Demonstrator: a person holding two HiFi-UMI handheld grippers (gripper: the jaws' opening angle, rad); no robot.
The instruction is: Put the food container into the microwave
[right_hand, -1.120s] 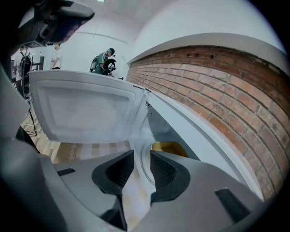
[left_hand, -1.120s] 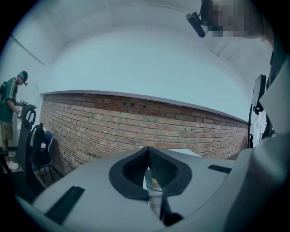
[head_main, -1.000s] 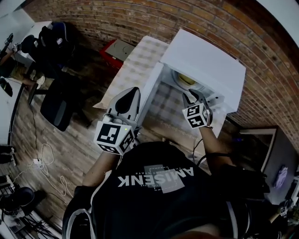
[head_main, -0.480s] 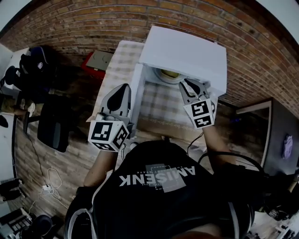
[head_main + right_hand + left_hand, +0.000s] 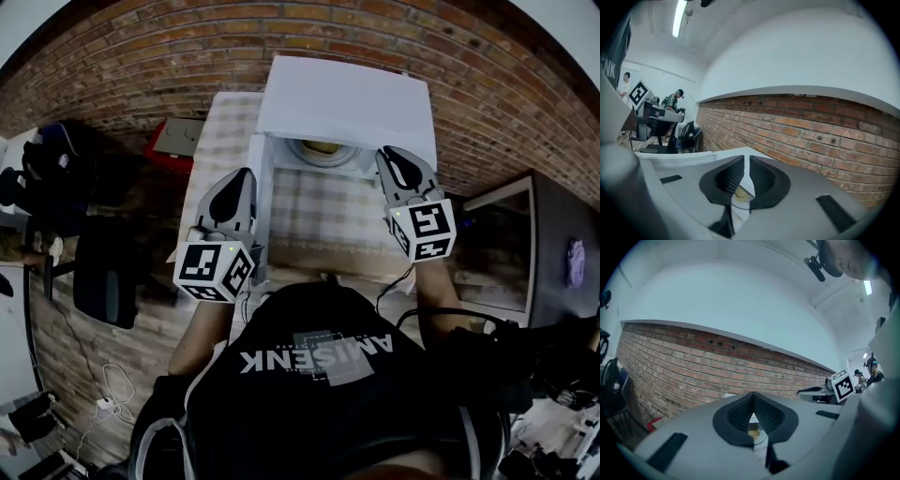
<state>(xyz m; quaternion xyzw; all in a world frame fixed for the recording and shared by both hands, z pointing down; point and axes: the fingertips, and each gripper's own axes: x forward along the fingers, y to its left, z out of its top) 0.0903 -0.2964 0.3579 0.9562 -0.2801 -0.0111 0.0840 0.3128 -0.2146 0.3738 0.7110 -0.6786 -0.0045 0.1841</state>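
Food container point(image 5: 322, 150), seemingly round, inside open microwave point(image 5: 347, 98).

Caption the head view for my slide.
Left gripper and right gripper hang before the open microwave, food container already inside, brick wall behind.

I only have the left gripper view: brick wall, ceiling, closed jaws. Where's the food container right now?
Observer: In the head view, the food container sits inside the microwave.
Operator: Door state?
Observer: The door is open, swung out to the left, and the left gripper is right beside it.
Operator: Is the right gripper holding anything?
Observer: No. The right gripper is shut with nothing between its jaws. It is near the microwave's right front edge.
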